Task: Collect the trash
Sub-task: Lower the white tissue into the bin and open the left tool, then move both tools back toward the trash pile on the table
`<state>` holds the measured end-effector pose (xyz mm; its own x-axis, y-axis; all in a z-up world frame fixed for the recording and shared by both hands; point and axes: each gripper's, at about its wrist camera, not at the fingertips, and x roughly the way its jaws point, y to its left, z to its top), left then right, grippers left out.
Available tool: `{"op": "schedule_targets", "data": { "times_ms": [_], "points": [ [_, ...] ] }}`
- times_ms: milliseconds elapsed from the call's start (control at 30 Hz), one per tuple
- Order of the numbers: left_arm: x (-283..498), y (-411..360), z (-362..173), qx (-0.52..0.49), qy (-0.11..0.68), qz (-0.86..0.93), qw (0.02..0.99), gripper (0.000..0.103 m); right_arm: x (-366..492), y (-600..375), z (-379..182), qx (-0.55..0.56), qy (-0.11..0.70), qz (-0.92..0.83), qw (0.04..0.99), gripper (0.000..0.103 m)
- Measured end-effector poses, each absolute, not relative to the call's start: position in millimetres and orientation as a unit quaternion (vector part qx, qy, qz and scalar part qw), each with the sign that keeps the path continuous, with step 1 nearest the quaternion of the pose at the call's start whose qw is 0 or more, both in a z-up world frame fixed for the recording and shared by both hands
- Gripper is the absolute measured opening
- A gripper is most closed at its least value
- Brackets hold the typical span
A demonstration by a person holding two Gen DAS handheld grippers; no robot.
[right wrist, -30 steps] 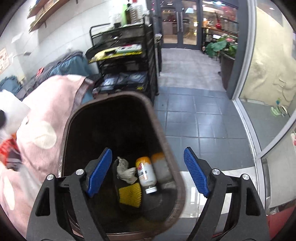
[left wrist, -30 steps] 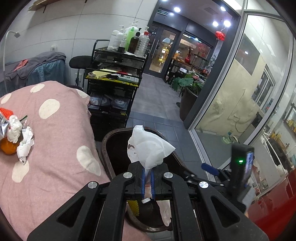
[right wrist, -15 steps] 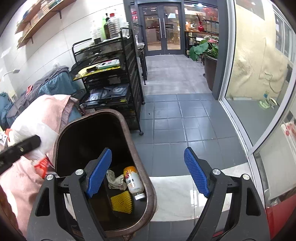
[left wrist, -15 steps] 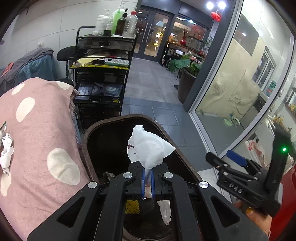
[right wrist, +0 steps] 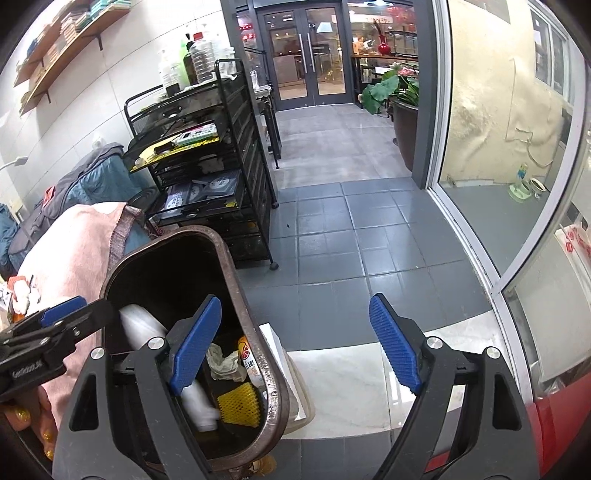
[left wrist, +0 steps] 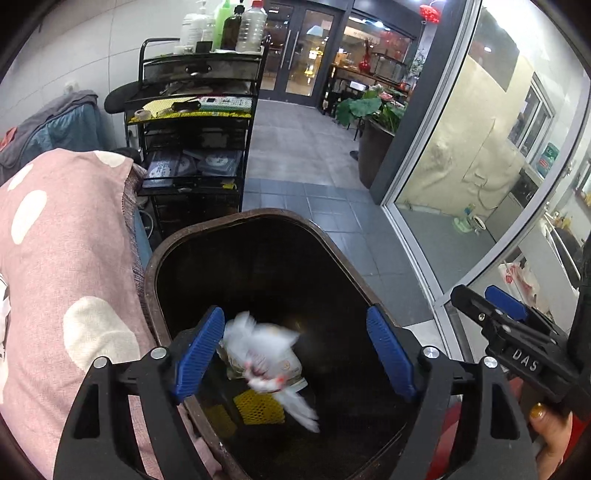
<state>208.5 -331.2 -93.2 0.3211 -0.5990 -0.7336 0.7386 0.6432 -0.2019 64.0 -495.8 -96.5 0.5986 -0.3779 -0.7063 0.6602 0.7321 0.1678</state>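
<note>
The left gripper (left wrist: 295,354) had just opened its jaws wide; the white tissue (left wrist: 264,349) hung loose between them, above the trash bin (left wrist: 236,221).

One brown bin (left wrist: 177,258) stands open, and inside it lie one white tissue (left wrist: 266,354), blurred, one can (right wrist: 248,363), one crumpled grey rag (right wrist: 223,363) and one yellow mesh sleeve (right wrist: 238,404). Two tongs are in view, the left tongs (left wrist: 295,354) and the right tongs (right wrist: 295,343), each with two blue pads. One black wire cart (left wrist: 195,147) carries about five bottles (left wrist: 221,26) on top; the exact count is hard to tell. One potted plant (left wrist: 373,122) stands by one double glass door (left wrist: 299,51). One pink spotted blanket (left wrist: 55,258) shows three pale dots fully. Two wooden shelves (right wrist: 62,37) hang on the wall.
</note>
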Motion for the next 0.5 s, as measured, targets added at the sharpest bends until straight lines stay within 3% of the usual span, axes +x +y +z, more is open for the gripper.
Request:
{"op": "schedule_targets", "data": {
  "times_ms": [200, 500],
  "points": [
    [199.6, -323.1, -84.0, 0.091, 0.382, -0.408, 0.824, 0.093, 64.0, -498.8, -94.4, 0.217, 0.329, -0.299, 0.869, 0.086],
    [188.0, -297.4, -63.6, 0.095, 0.346, -0.396, 0.845, 0.097, 77.6, -483.8, -86.7, 0.211, 0.326, -0.272, 0.881, 0.087]
  ]
}}
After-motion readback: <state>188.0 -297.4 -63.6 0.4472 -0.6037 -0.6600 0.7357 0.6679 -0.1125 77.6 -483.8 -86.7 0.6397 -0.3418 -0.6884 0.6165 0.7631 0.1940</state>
